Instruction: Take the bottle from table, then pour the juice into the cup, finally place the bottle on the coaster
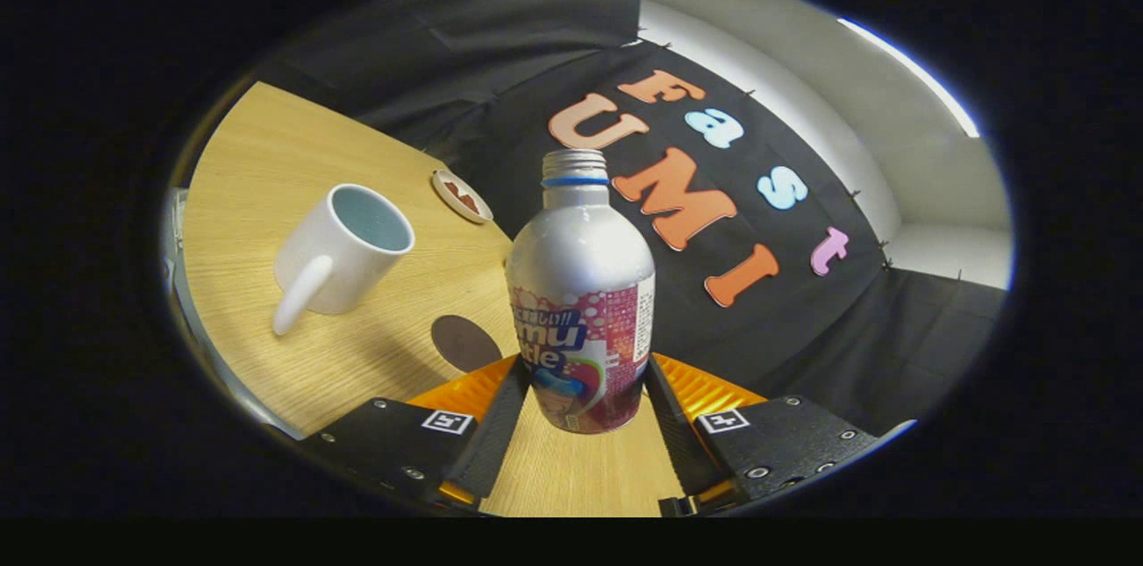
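Recording booth: black cloth wall [500, 57] draped behind wooden table [268, 155]; plain white room wall [804, 57] upper right.

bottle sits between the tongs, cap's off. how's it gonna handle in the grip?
The bottle looks like rigid metal, so it should hold shape between the tongs. Its glossy skin may slip. The open neck means any tilt toward the cup could spill early. Weight is unclear, as the contents are hidden.

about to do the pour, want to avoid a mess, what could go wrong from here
The bottle sits between the gripper fingers with no cap on its neck, so a tilt on the way could spill juice early. The grip is low on the body, so it may swing. The cup is off to one side; a misaimed pour wets the table.
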